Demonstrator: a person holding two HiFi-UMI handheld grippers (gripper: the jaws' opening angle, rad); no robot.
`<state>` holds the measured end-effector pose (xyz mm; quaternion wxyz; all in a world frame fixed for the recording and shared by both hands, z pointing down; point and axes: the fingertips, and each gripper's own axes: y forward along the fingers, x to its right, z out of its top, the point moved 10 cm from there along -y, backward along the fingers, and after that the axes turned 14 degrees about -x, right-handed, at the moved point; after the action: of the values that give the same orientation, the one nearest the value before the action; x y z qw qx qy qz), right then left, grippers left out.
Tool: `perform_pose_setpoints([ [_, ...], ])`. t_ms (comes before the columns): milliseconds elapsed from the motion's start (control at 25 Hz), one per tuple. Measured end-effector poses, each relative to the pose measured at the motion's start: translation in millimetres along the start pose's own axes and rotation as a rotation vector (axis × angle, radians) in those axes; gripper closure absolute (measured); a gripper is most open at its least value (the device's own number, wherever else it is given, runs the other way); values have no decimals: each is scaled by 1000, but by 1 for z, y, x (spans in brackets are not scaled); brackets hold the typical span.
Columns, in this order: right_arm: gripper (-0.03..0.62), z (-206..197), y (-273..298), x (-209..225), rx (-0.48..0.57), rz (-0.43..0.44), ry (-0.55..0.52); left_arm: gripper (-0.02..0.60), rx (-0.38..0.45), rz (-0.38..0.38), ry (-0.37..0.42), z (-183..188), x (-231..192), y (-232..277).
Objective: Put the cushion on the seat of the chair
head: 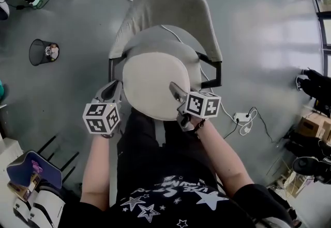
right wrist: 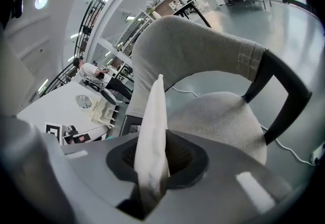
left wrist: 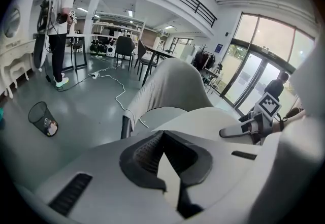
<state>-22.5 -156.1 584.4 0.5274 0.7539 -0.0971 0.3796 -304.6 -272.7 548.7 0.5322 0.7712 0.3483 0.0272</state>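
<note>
Holding the cushion (head: 155, 85) by its two sides, the person has brought it over the chair (head: 165, 10), so the carry looks mostly done and the setting-down is left. The left gripper (head: 111, 91) has its fingers closed on the cushion's left edge; in the left gripper view a pale wedge of fabric is pinched between the dark pads (left wrist: 139, 154). The right gripper (head: 176, 92) grips the right edge, and its own view shows the cushion (right wrist: 152, 131) edge-on, clamped in the fingers.

The cushion covers most of the seat (head: 160, 38) in the head view, with a grey rim showing at the back, near the backrest. In the right gripper view the seat (right wrist: 223, 116) lies beyond the cushion and seems apart from it, so I judge the cushion is not yet resting there. Its near edge also hangs out toward the person, past the front of the seat. What remains: slide it back a little, lower it flat and let go on both sides.
</note>
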Motion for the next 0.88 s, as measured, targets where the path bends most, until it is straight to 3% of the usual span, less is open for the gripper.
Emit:
perform_pose_setpoints([
  [360,533,3,6,35,2,-59,-57,572,-67,-46,44,-5,3,33],
  [520,531,4,10,69,8,-100,-14,572,-105,-49,48,-12,7,47],
  [680,531,6,19,100,19,-83,26,572,-122,-52,56,-14,15,64],
  [880,517,8,37,134,-21,-149,1,572,-158,-41,50,-20,22,79],
])
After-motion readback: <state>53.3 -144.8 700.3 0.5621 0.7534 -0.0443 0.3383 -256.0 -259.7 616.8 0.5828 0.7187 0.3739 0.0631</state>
